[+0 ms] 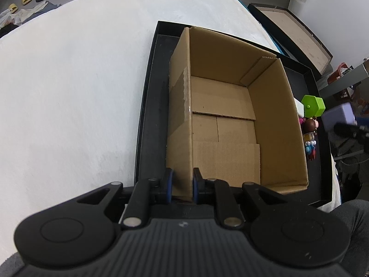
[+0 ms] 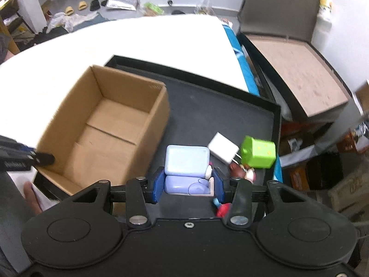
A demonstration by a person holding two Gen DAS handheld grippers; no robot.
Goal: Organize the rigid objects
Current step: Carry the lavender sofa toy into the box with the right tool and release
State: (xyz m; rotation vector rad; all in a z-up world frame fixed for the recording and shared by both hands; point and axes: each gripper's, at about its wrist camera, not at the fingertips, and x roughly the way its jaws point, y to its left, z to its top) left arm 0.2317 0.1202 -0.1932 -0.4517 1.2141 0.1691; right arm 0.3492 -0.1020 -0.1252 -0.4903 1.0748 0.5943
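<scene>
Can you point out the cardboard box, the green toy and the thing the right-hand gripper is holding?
Cardboard box (image 1: 221,106), left wrist view, inner floor.
Green toy (image 2: 258,153), right wrist view, front face.
Pale blue toy (image 2: 186,161), right wrist view, top panel, between the pads.

left claw (image 1: 182,185) clamped, right claw (image 2: 188,184) gripping

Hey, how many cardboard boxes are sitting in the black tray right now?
1. The open cardboard box stands at the left of the black tray, its near wall pinched by the left gripper. Nothing seems hidden.
</scene>
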